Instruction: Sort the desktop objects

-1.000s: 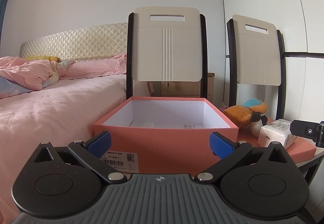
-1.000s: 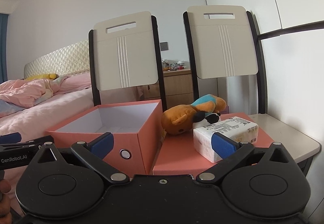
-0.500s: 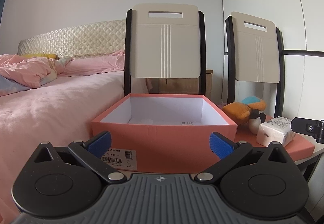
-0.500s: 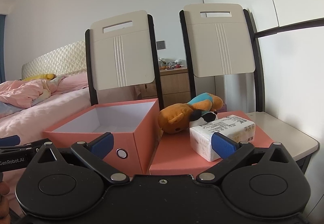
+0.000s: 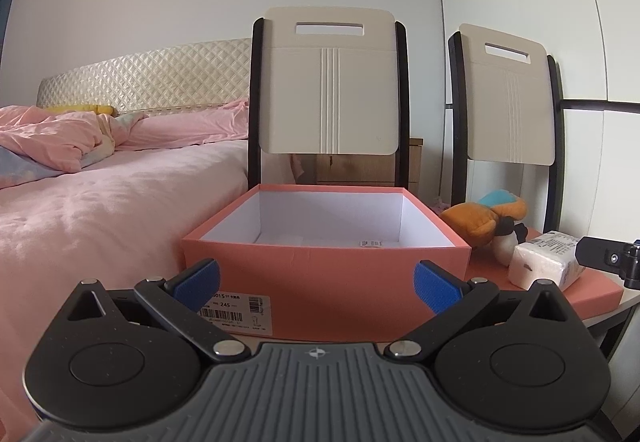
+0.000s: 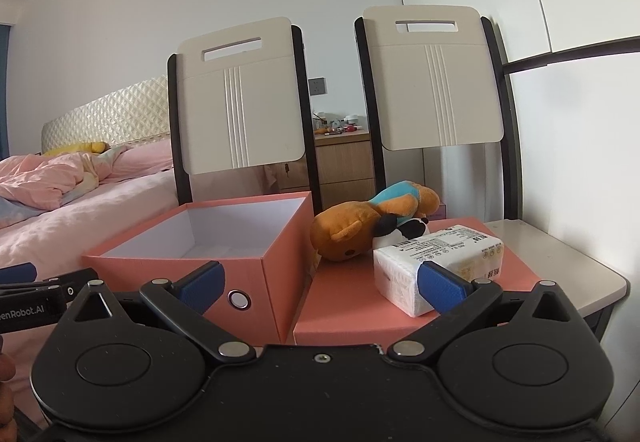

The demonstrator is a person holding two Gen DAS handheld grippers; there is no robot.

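Observation:
An open salmon-pink box [image 5: 324, 274] [image 6: 192, 262] with a white inside stands on the desk. Right of it, on the flat pink lid [image 6: 352, 302] [image 5: 592, 292], lie a brown plush toy [image 6: 348, 236] [image 5: 480, 220], a small panda plush [image 6: 404, 230] and a white tissue pack [image 6: 436, 262] [image 5: 548, 262]. My left gripper [image 5: 318, 282] is open and empty, facing the box's front. My right gripper [image 6: 322, 284] is open and empty, short of the lid, with its right finger in front of the tissue pack.
Two white chairs [image 5: 328, 82] [image 6: 436, 78] stand behind the desk. A bed with pink bedding [image 5: 100, 186] lies to the left. The desk's right edge [image 6: 592, 270] is close to the white wall. A wooden nightstand [image 6: 340, 166] is behind.
Both grippers have drifted slightly, so the box and the items sit a little differently in view. Both stay open and empty. The objects have not moved.

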